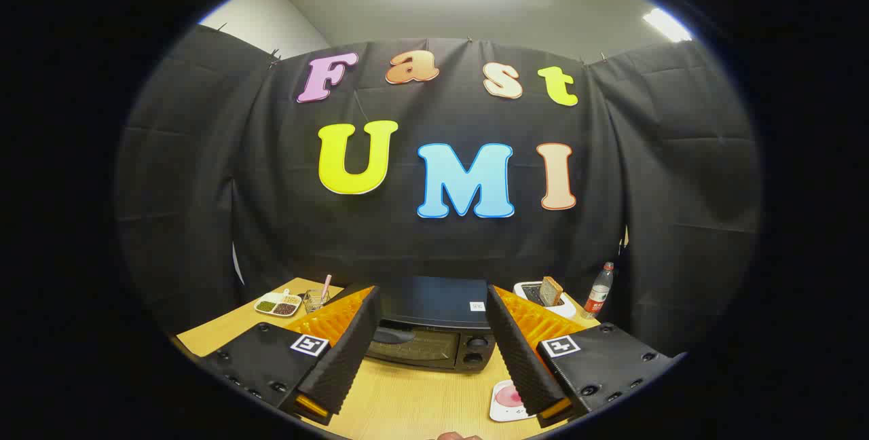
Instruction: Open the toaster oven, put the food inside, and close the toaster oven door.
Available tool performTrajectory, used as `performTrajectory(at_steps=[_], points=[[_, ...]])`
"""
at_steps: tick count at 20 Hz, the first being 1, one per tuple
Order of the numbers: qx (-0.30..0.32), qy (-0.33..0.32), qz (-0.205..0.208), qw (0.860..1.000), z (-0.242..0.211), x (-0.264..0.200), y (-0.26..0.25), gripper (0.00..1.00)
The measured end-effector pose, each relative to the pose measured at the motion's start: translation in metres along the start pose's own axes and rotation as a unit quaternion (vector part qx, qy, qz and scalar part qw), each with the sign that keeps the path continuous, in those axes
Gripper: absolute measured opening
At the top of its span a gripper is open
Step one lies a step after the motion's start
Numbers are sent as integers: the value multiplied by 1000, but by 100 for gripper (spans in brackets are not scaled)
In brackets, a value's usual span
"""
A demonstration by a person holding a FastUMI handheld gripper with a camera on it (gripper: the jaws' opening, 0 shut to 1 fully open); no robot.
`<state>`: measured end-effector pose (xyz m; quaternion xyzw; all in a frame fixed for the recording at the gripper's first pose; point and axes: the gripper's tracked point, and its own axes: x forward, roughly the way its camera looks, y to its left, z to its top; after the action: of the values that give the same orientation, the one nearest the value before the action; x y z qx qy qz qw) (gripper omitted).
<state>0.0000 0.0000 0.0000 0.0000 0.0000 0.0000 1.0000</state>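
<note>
Light wooden tabletop (pixel 407 399), left to right: white divided dish of grains (pixel 278 305); black toaster oven (pixel 434 324), door shut, just beyond the gripper (pixel 434 348); white plate with pink food (pixel 508 400). Jaws wide apart, holding nothing. Judgement: nothing done yet; opening, loading, closing remain.

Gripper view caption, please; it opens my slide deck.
Open gripper held above the wooden table, its fingers framing the closed toaster oven; nothing grasped yet.

Black toaster oven (pixel 434 328) on wooden table, door closed, pink food on plate (pixel 508 399) nearby
</note>
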Motion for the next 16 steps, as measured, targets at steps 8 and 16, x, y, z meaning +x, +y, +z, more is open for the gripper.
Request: performTrajectory(at_steps=[8, 16], points=[[6, 13, -9, 1000, -8, -1, -6, 98], [6, 12, 1, 1000, -6, 2, 2, 98]])
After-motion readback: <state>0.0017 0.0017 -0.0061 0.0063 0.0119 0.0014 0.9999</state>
